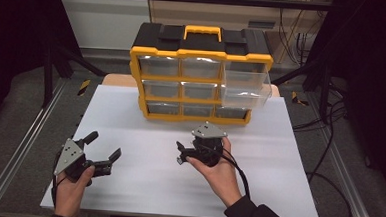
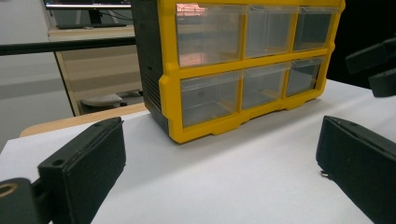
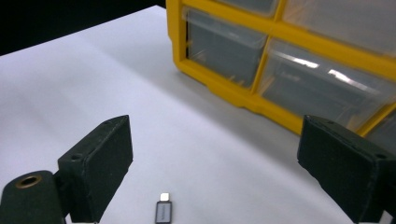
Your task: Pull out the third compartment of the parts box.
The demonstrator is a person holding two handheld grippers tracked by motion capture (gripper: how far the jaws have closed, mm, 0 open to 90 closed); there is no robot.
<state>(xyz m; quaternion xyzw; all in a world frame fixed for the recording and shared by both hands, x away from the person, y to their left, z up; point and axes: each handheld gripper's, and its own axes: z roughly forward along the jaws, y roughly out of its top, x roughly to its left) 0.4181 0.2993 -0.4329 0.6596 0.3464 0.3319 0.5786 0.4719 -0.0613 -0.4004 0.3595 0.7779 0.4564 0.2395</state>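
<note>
We've got the right gripper [image 3: 210, 172] w/ jaws spread wide, nothing gripped, straddling a small USB adapter [image 3: 164, 212] lying on the white table [image 1: 142, 186]. Looks like the pickup approach; next we lower, centre, then close. Left gripper [image 1: 102, 148] idles open, away from the yellow drawer organizer [image 1: 200, 74].

Legible text: none in any view.
Organiser [image 1: 202, 54]: no brand or label readable on frame, handle or drawers.
Adapter [image 3: 163, 212]: faint marking on its dark body, too small to read; lies at 6 o'clock in the right gripper view.
Tabletop [image 1: 131, 105]: no printed marks.
Hazard tape [image 1: 83, 87]: yellow-black stripes only, no lettering; at 9 o'clock of the organiser.
</note>
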